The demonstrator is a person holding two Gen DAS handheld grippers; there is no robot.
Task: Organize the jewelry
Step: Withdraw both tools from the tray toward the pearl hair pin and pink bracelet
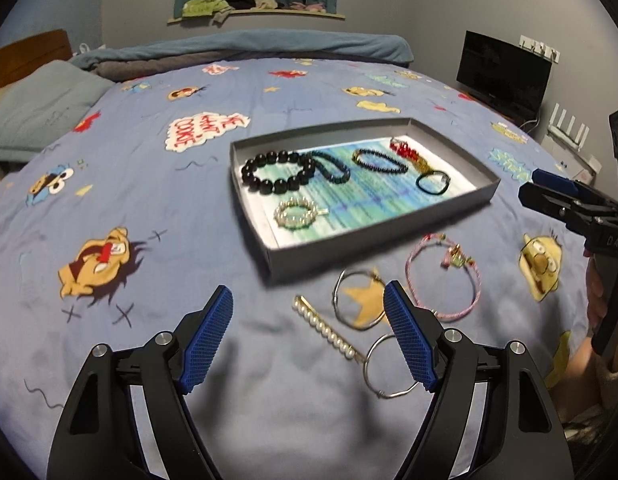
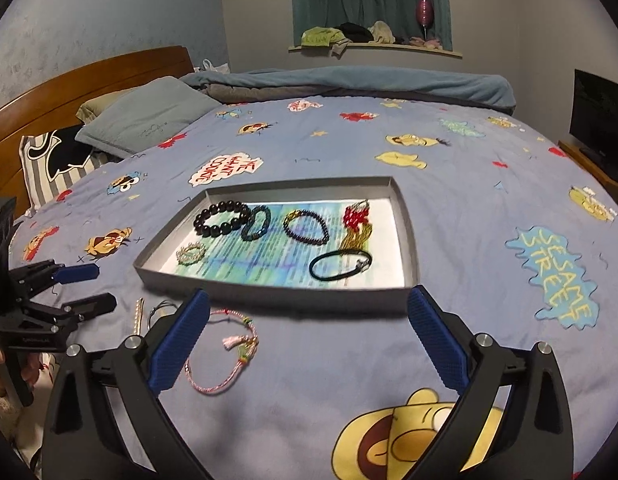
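Observation:
A grey tray (image 1: pixel 449 126) (image 2: pixel 409 236) lies on the bed. It holds a black bead bracelet (image 1: pixel 279 172), a teal bracelet (image 1: pixel 333 166), a dark bracelet (image 1: pixel 379 160), a red and gold piece (image 1: pixel 409 154), a black hair tie (image 1: pixel 433 182) and a pearl ring clip (image 1: pixel 295 214). In front of the tray lie a pearl hair clip (image 1: pixel 329 330), two wire hoops (image 1: pixel 355 300) and a pink cord bracelet (image 1: pixel 443 276) (image 2: pixel 223 354). My left gripper (image 1: pixel 309 340) is open and empty above the clip. My right gripper (image 2: pixel 309 344) is open and empty before the tray.
The cartoon-print blue bedsheet (image 1: pixel 149 200) covers the bed. Pillows (image 2: pixel 141 120) and a wooden headboard (image 2: pixel 89 80) are at the left, a folded blanket (image 1: pixel 269 46) at the far edge, a monitor (image 1: pixel 503 72) at the right.

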